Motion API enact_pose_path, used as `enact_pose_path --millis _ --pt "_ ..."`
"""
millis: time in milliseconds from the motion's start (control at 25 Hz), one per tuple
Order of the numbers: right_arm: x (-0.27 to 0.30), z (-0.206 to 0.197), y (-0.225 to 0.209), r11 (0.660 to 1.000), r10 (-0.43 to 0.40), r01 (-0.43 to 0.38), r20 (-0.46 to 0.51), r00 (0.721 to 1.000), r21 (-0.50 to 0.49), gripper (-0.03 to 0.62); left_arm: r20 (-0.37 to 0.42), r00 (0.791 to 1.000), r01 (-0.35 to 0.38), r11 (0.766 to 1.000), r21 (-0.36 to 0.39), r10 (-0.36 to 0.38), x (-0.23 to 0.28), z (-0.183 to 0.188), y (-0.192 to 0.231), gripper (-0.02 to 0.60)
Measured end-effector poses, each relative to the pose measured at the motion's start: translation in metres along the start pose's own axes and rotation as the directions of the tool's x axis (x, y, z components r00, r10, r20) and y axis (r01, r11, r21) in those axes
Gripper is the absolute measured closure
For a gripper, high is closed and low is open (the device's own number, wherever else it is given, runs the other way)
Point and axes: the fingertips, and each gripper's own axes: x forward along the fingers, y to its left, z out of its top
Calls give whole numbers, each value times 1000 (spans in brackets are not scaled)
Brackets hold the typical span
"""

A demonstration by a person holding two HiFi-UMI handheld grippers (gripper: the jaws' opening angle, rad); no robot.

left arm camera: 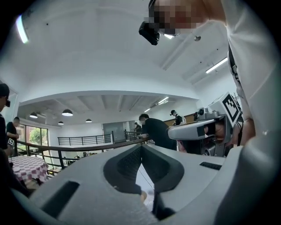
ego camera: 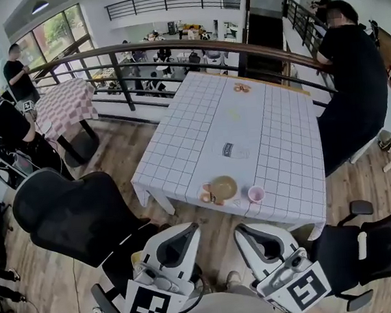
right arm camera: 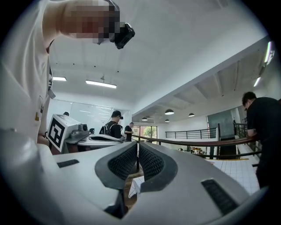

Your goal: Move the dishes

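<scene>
The left gripper (ego camera: 191,227) at 7 o'clock and right gripper (ego camera: 240,229) at 5 were pale grey — cubes (ego camera: 149,305) showed black squares.

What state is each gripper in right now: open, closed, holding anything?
Left gripper: closed, holding nothing.
Right gripper: closed, holding nothing.

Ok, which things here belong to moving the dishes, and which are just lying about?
For the job: tan bowl, pink cup, small pinkish piece beside the bowl, left gripper and right gripper, both shut, empty.
Lying about: clear container mid-table, orange bits at the far edge, black chair, checked table.
</scene>
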Motion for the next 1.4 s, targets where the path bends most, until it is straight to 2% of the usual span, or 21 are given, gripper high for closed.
enact_pose_path --millis 240,400,560,960,1080,1160,1400 --pt "9 -7 16 999 43 -43 -19 999 14 568 -7 999 -34 999 -34 34 -16 -7 5 567" --pt "15 -9 11 998 58 -58 -31 998 6 568 -1 1000 -28 999 -44 28 -11 -5 6 568" --pt "14 -14 17 998 61 -61 -32 998 5 568 -10 999 -49 999 -15 49 -18 -9 5 568" --pt "16 -14 18 996 84 -83 -45 995 11 568 -27 998 -61 997 -46 60 -16 -10 8 568" --pt "16 -19 24 996 91 -90 -51 995 15 568 -48 996 -78 997 -25 76 -20 -17 10 568" --pt "18 -21 27 995 99 -98 -55 994 14 568 -79 993 -92 995 -39 88 -23 -28 13 566" --pt "27 -26 32 990 140 -139 -74 987 23 568 -170 974 -158 987 -36 149 -31 -59 29 566"
